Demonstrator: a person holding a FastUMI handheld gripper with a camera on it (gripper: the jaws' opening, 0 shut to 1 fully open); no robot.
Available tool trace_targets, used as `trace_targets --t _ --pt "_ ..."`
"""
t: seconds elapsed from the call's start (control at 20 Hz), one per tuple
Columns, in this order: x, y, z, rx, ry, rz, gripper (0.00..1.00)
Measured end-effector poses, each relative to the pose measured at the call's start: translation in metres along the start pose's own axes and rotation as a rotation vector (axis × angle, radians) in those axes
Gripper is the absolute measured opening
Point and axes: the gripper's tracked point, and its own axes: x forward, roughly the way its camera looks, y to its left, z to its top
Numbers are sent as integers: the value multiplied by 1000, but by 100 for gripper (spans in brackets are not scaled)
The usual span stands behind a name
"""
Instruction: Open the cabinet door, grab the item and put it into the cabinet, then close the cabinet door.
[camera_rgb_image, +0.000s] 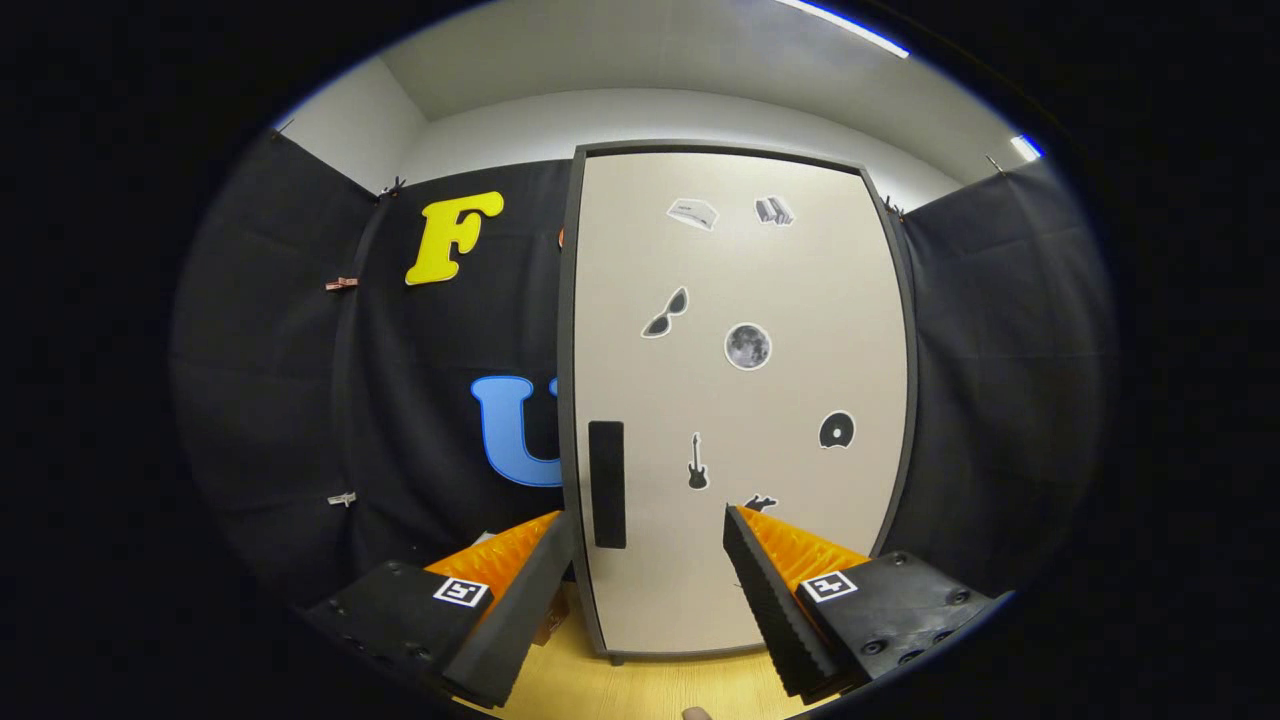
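Your claw (648, 545) is held level and pointed straight at the cabinet door (740, 400), with its two fingers spread wide apart and nothing between them. The left fingertip (545, 560) sits in the lower centre-left of the frame, just beside the door's left edge, and the right fingertip (745, 555) sits lower centre-right, overlapping the bottom part of the door panel. The door is shut: a pale, upright panel in a dark frame, filling the centre of the frame from the upper middle down to the desk (650, 685). Its handle (606, 484), a dark vertical recess, lies on the door's lower left side, in the gap between your two fingers and closer to the left one; the fingers look short of it, not touching. Small stickers dot the panel: a pair of sunglasses (665, 313) left of centre, a moon (747, 346) in the middle, a guitar (697, 462) lower down just above the right fingertip, and a disc (836, 430) toward the right edge. The cabinet stands on the light wooden desk, whose surface shows at the bottom centre of the frame under your fingers. A small brownish object (553, 625) peeks out on the desk beside the left finger, by the cabinet's lower left corner; too much of it is hidden to say what it is.
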Motion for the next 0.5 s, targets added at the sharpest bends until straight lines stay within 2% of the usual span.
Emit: trace_targets --t 0.5 --pt "50 15 -25 -19 32 18 97"
